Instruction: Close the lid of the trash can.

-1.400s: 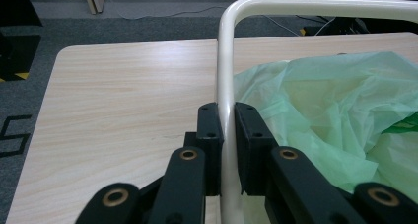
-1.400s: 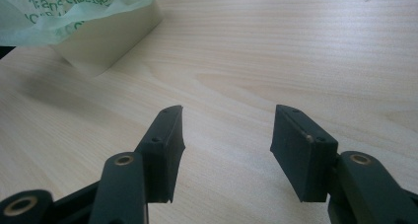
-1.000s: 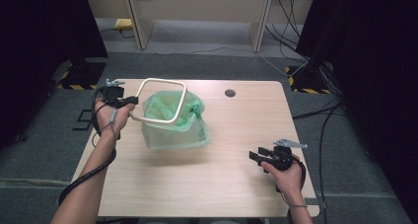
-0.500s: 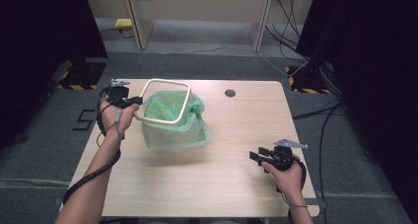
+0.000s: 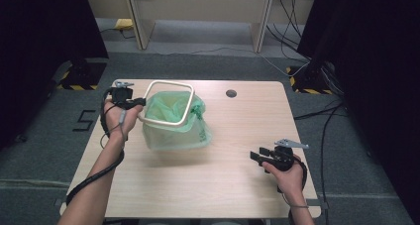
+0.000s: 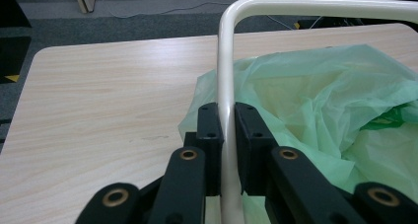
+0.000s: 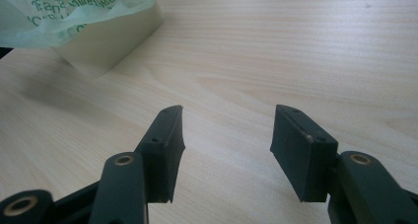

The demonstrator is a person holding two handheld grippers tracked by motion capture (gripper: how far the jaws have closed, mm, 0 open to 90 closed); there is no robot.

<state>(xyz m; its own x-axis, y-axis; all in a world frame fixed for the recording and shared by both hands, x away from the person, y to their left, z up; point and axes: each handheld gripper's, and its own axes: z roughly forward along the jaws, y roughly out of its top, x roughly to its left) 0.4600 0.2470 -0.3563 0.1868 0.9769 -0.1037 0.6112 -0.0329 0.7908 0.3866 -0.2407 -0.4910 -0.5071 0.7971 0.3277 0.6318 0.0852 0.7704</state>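
The left tool (image 6: 224,135) is gripping the bin's cream ring (image 5: 166,103), the green bag (image 5: 173,126) already lining it, while the right tool (image 7: 226,135) is idling open.

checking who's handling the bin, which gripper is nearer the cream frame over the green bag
Left. The left gripper is shut on the cream frame, its fingers clamping the frame's side bar. The right gripper sits open over the bare table, well apart from the frame.
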